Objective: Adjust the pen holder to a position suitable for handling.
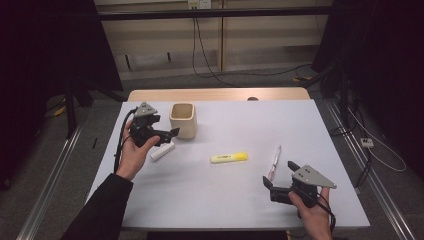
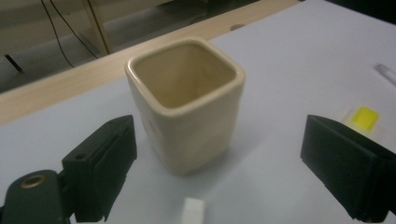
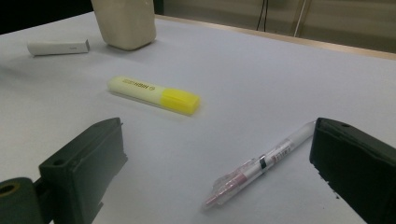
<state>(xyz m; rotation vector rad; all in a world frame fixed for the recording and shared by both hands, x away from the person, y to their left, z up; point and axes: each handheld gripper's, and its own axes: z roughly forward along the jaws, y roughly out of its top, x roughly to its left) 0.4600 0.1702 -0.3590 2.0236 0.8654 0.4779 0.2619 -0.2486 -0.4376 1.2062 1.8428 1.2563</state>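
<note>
Cup point(image 2: 187, 105): cream, squarish, glazed ceramic, upright at the table's point(image 1: 300, 130) far left. Judged stiff, fairly heavy, slippery, breakable; grip across two flat walls below the rim. Left gripper point(image 1: 167, 134) just beside it, jaws apart, empty. Eraser point(image 1: 163, 150) beneath. Right gripper point(image 1: 272, 187) apart, near pen point(image 3: 261, 163).

Cream cup point(image 3: 125, 23) cut off by the right gripper view's top edge, white eraser point(image 2: 192, 212) cropped at the left gripper view's bottom, yellow highlighter point(image 2: 362, 119) half hidden behind a jaw.
</note>
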